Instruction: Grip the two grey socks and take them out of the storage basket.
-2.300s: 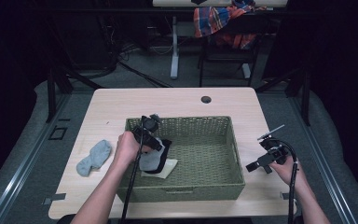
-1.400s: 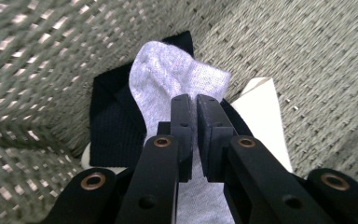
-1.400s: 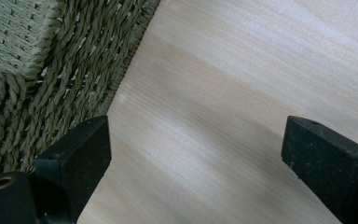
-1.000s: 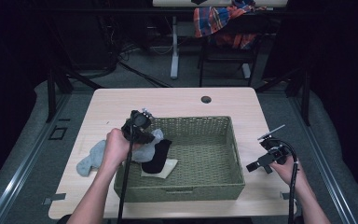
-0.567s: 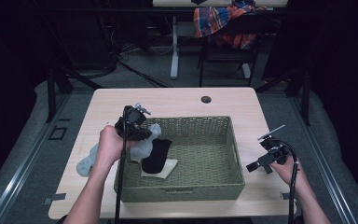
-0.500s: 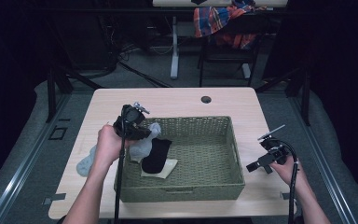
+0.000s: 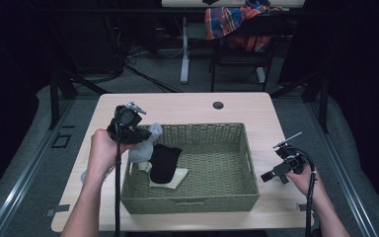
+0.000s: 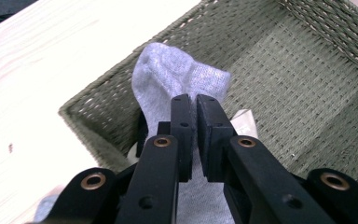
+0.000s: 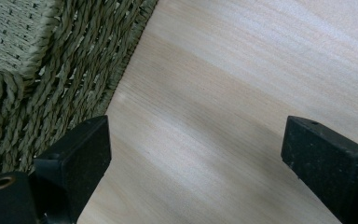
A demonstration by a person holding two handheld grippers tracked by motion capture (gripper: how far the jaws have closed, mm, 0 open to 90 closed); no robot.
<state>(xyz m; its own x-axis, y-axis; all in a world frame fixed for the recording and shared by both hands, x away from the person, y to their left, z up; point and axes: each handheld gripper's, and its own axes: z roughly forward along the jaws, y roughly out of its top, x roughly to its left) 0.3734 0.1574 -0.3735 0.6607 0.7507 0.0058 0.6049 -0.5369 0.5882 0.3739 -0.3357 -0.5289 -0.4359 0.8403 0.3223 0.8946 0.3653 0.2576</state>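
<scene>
My left gripper (image 7: 143, 134) is shut on a light grey sock (image 7: 142, 148), which hangs over the left rim of the green woven basket (image 7: 217, 132). In the left gripper view the jaws (image 8: 196, 112) pinch the grey sock (image 8: 177, 74) above the basket's corner (image 8: 88, 107). A black sock (image 7: 164, 163) lies on a cream sock (image 7: 178, 176) inside the basket. My right gripper (image 7: 272, 176) rests open over the bare table to the right of the basket; in the right gripper view its jaws (image 9: 196, 140) stand wide apart beside the basket wall (image 9: 51, 70).
Another grey sock (image 7: 84, 176) lies on the table left of the basket, mostly behind my left forearm. A black round grommet (image 7: 218, 105) sits near the table's far edge. A chair with plaid cloth (image 7: 232, 22) stands beyond the table.
My left gripper has risen and moved left from inside the basket, carrying the grey sock up to the left rim. The right gripper has stayed put.
</scene>
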